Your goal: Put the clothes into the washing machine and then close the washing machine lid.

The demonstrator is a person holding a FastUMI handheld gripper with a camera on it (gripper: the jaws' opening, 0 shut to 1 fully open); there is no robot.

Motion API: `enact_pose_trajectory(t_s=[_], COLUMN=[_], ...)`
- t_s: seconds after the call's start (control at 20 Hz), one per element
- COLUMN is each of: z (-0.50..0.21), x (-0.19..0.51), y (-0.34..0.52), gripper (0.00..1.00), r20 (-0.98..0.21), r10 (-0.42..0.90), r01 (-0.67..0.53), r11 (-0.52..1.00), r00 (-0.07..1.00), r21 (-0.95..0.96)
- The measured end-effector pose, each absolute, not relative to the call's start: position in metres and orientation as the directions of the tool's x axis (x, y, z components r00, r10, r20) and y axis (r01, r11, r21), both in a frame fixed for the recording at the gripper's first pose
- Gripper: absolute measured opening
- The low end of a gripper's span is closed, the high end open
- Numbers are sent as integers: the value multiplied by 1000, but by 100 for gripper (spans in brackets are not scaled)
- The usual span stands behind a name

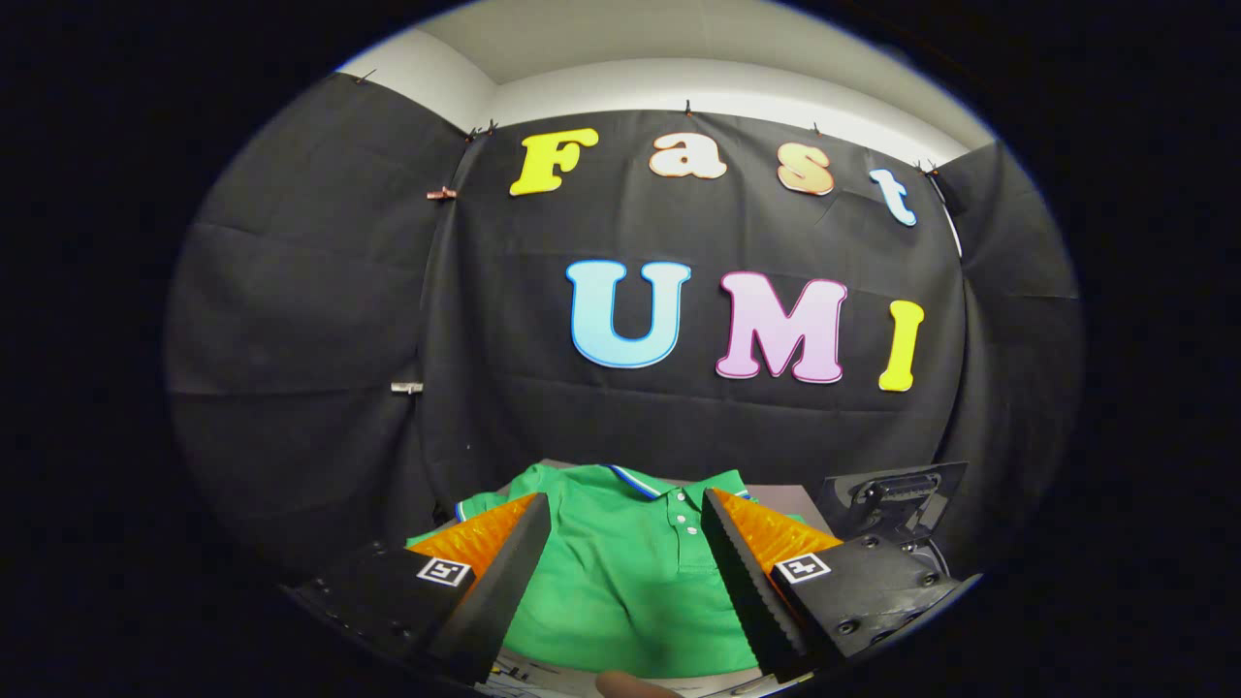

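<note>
A green polo shirt point(620, 572) with a striped collar and white buttons lies spread flat on a grey tabletop point(790, 499), collar toward the black cloth wall. My gripper point(625, 509) hovers above it, open, with the shirt's chest showing in the wide gap between the two fingers. Neither finger touches the cloth as far as I can see. To the right, just beyond the right finger, stands a dark, tilted panel point(897, 494) that may be part of the washing machine; its body is hidden.
Black cloth walls close the booth behind and on both sides of the table. A fingertip of a person's hand point(630, 685) shows below the shirt, between the fingers. A white sheet with markings point(519, 676) lies under the shirt's near hem.
</note>
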State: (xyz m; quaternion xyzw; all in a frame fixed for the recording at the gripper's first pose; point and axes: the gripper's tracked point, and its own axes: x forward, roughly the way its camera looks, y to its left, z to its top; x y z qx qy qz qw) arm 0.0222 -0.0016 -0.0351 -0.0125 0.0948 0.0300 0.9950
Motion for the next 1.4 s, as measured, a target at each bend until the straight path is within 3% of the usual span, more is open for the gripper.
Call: enact_pose_trajectory(t_s=[0.2,0.5,0.65,0.75,0.9,1.0,1.1,1.4], z=[-62,-93,-154,-151,-151,-151,-151,-150], x=[43,96,107,108,106,106,99,90], y=[-7,-42,-53,-49,-52,-55,-60,-61], gripper=[98,98,98,100,88,49,18,18], r20=[-328,-483,-669,-699,-720,-698,-696,-768], r10=[56,-29,-54,-34,-30,-34,-62,-67], r01=[-67,26,26,44,-26,-33,24,121], r11=[998,1000,998,999,997,996,998,993], r00=[943,875,741,715,693,715,716,636], r21=[-22,-14,-51,-4,-67,-82,-64,13])
